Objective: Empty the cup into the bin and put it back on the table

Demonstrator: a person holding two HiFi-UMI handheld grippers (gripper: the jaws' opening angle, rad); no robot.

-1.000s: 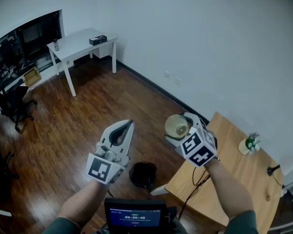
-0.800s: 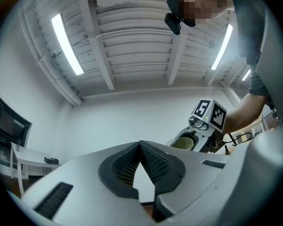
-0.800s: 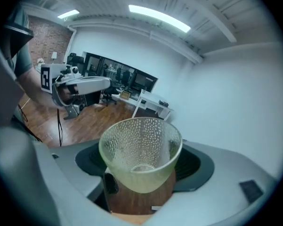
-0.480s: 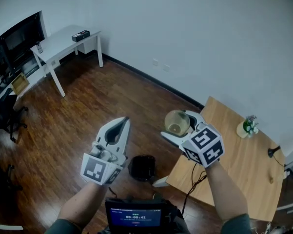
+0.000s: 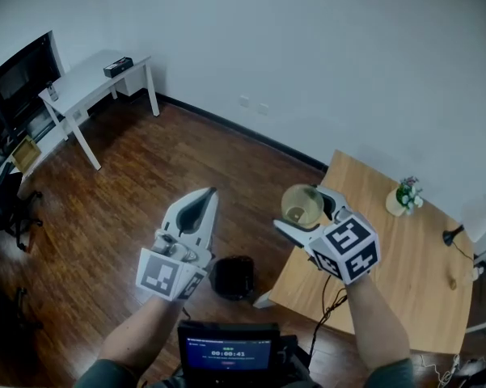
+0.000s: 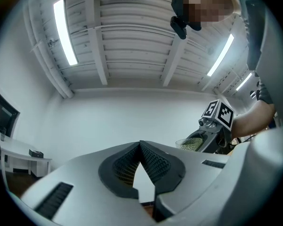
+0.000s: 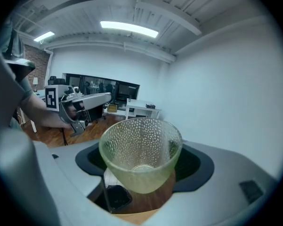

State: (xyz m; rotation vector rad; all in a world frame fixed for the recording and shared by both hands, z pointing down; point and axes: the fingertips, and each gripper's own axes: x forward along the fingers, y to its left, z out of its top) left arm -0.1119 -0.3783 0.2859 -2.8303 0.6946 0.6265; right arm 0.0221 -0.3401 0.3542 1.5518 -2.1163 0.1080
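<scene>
- The right gripper has its fingers spread wide and clamped on the two sides of a dimpled glass cup.
- The cup is in the air at the left edge of the wooden bench, level with that edge in the head view and clear of the benchtop.
- The cup stands about upright, with its mouth up and its narrow base down, so its long axis runs near vertical. The right gripper view shows nothing inside it.
- The left gripper is well to the left of the cup, over the wood floor. Its fingers are pressed together with nothing between them.
- A black bin stands on the floor just off the bench's near left corner, below and between the two grippers.
- The benchtop is mostly bare, with a small potted plant near its far edge by the wall.
- Open floor stretches away to a white desk in the far corner.
</scene>
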